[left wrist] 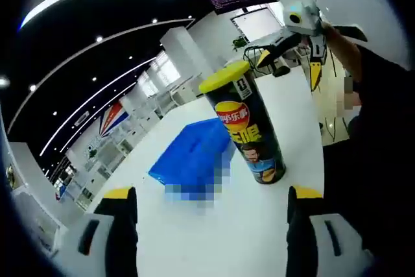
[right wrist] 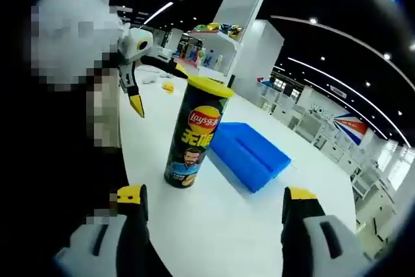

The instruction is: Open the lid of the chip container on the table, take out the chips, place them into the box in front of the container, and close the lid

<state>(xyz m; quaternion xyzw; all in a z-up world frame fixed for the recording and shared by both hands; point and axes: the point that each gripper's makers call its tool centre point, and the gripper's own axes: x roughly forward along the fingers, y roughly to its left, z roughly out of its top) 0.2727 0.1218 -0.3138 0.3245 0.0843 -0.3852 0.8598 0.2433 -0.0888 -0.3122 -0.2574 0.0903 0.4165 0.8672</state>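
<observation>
2 grippers wide, lid still on the can

2 grippers face the chip can from opposite sides, and we see the jaws of both spread wide and holding nothing; the left gripper [left wrist: 211, 215] and the right gripper [right wrist: 214, 215] both sit back from the can, not touching it. The Lay's chip can [left wrist: 249, 135] stands upright on the white table [left wrist: 246, 238], its yellow lid [left wrist: 224, 76] seated on top; the blue box [left wrist: 191, 154] lies just beside it, apparently touching at the base. In the right gripper view the same can [right wrist: 193, 135] stands left of the box [right wrist: 249, 154].

We judge the can light and top-heavy, a stiff cardboard tube with a glossy, slippery wall; 1 gripper should clamp the tube near mid-height, gently, while the other catches the lid's rim [right wrist: 206, 85] and peels upward. The lid looks like thin flexible plastic; a hard pull could tip the can; the chips inside will be brittle.
</observation>
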